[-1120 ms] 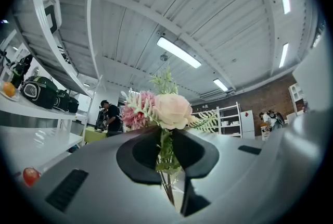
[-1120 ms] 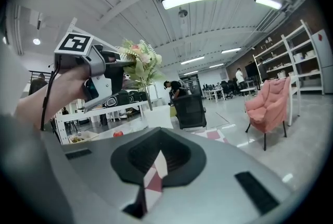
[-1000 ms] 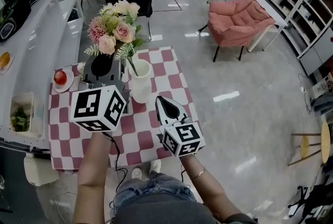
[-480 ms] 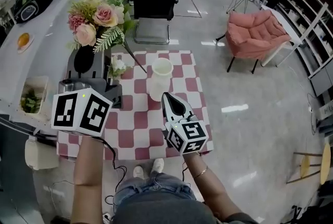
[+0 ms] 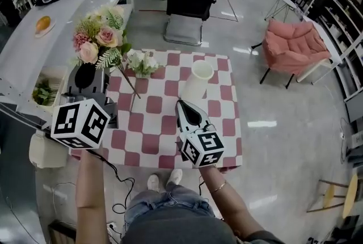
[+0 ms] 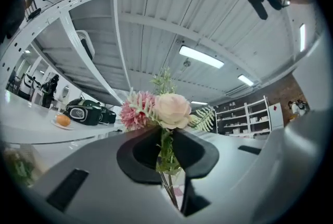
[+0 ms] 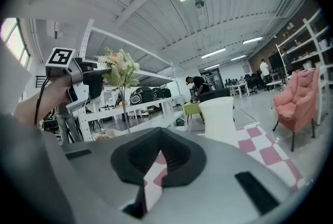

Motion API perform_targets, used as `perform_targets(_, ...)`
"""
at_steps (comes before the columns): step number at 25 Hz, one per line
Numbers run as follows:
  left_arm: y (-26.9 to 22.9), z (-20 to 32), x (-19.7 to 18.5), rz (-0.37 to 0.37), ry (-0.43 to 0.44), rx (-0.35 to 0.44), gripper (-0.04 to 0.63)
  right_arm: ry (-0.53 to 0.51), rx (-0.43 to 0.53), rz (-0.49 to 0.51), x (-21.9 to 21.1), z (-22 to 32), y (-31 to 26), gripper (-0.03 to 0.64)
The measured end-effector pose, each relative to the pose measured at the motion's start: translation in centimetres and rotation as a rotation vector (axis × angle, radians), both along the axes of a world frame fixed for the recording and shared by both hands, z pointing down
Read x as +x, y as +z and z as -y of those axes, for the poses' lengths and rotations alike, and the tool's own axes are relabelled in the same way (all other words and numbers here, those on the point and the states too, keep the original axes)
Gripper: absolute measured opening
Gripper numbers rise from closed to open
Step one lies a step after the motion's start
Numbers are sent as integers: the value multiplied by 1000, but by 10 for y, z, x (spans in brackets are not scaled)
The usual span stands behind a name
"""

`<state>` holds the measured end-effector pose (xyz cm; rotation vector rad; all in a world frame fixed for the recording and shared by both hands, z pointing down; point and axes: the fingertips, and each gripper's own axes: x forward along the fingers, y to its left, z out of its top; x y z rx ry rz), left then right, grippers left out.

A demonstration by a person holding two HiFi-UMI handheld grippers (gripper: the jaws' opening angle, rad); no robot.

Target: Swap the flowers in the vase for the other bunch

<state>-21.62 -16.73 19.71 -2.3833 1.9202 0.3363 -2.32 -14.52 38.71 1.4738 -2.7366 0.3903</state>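
Right, old flowers out: left gripper [image 5: 86, 75] jaws pinch the pink bouquet [image 5: 99, 38] by its stems, well left of the empty vase [image 5: 195, 81] (right gripper [image 5: 182, 109] jaws closed, idle). Next, probably: park it, then lift the white bunch [image 5: 142, 61] off the surface [image 5: 170, 141].

The person wears blue jeans [image 5: 164, 209], white shoes [image 5: 153, 182], a grey top [image 5: 170, 234] and a thin bracelet [image 5: 219, 186], forearms unsleeved, while the left gripper [image 5: 85, 74] and right gripper [image 5: 181, 105] are grey with black jaw pads, each bearing a white cube of black square markers, a black cable [image 5: 116, 172] hanging from the left one.
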Motion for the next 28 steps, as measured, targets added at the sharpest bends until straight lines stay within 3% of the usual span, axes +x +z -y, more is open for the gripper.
perform_targets(9,90,-1,-54,34,-61,-210,60,-69,-60,-24,-48,-4,27,9)
perform_targets(21,185,30,-78,211,-61,-448,60,-91,-106,-45,-84,7,51,9)
perform_targets(28,224,57,-88,231,-66,-536,60,-80,-130,-58,-90,18,61,9)
